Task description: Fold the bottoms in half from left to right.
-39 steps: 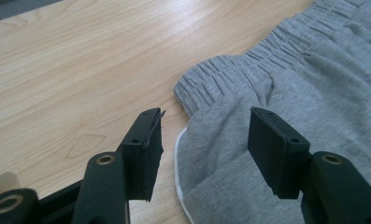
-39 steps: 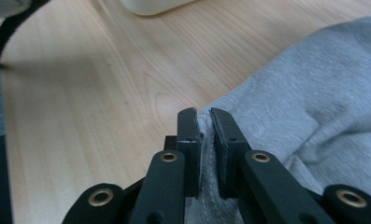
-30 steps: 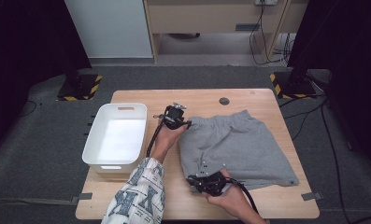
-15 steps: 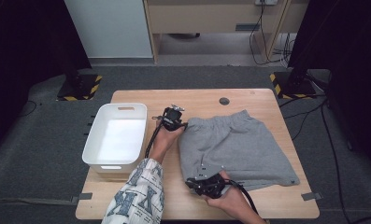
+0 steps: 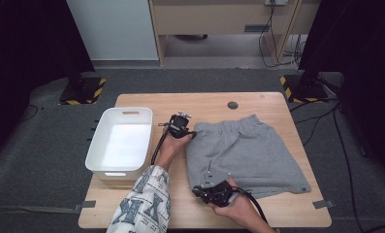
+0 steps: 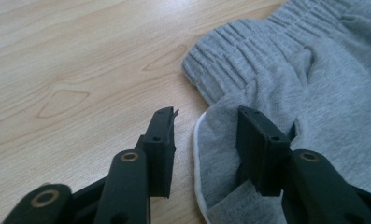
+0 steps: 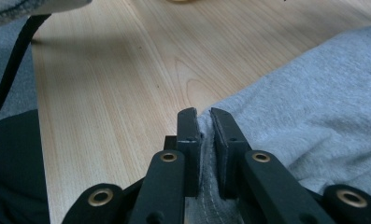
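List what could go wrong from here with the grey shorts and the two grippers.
1. The left gripper has just been opening; its jaws straddle the shorts edge near the waistband without pressing, so a lift now may leave that corner on the table.
2. The right gripper pinches only a thin hem edge; a pull might slip it free.
3. With one corner held, the shorts would likely hang lopsided and drag toward the white bin.
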{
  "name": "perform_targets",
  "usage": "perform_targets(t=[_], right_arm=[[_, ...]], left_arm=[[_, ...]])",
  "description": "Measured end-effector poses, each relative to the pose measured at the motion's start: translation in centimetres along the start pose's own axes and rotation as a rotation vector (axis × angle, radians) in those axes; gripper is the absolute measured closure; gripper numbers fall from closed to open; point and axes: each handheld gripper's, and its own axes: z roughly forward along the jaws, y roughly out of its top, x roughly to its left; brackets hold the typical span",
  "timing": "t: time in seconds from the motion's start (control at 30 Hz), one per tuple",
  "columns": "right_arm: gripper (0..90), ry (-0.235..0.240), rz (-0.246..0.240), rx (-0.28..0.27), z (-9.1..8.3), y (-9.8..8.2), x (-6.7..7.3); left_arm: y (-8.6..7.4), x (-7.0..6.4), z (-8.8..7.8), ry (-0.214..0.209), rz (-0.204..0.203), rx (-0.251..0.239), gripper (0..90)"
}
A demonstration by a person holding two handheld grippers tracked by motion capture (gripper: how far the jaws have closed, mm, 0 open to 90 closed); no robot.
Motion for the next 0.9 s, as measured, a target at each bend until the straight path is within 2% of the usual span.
perform_targets(t=[0.13, 0.3, 0.33, 0.4, 0.43, 0.47, 0.57, 0.7, 0.8, 0.9], right_arm=[[82.8, -0.001, 0.004, -0.011, -0.1, 0.1, 0.0], [82.7, 0.0, 0.004, -0.012, 0.0, 0.1, 0.1], [82.7, 0.0, 0.004, -0.013, 0.0, 0.1, 0.1], [82.7, -0.002, 0.008, -0.017, 0.0, 0.2, 0.1], [82.7, -0.002, 0.008, -0.017, 0.0, 0.2, 0.1], [82.7, -0.001, 0.006, -0.023, -0.1, 0.3, 0.1], [82.8, -0.001, 0.005, -0.026, -0.1, 0.4, 0.2], [83.2, 0.0, 0.004, -0.032, -0.2, 0.6, 0.3], [83.5, 0.002, 0.007, -0.045, -0.5, 0.9, 0.2], [83.7, 0.005, 0.011, -0.065, -0.8, 1.3, 0.3]], left_arm=[[-0.3, -0.2, 0.5, -0.001, 0.011, 0.025, 55.7], [-0.6, -0.2, 0.4, -0.001, 0.016, 0.009, 58.2], [-0.7, -0.3, 0.4, -0.004, 0.008, -0.001, 59.7], [-0.9, -0.4, 0.3, -0.011, 0.016, -0.004, 65.6], [-1.0, -0.5, 0.3, -0.022, 0.025, -0.005, 65.6], [-1.1, -0.5, 0.2, -0.03, 0.04, -0.009, 73.5], [-1.1, -0.7, 0.2, -0.035, 0.031, -0.004, 82.3], [-0.7, -0.6, 0.0, -0.026, 0.055, 0.012, 86.5], [0.1, -0.7, -0.7, -0.011, 0.063, -0.02, 87.0], [1.0, -0.8, -1.9, -0.013, 0.061, -0.063, 87.2]])
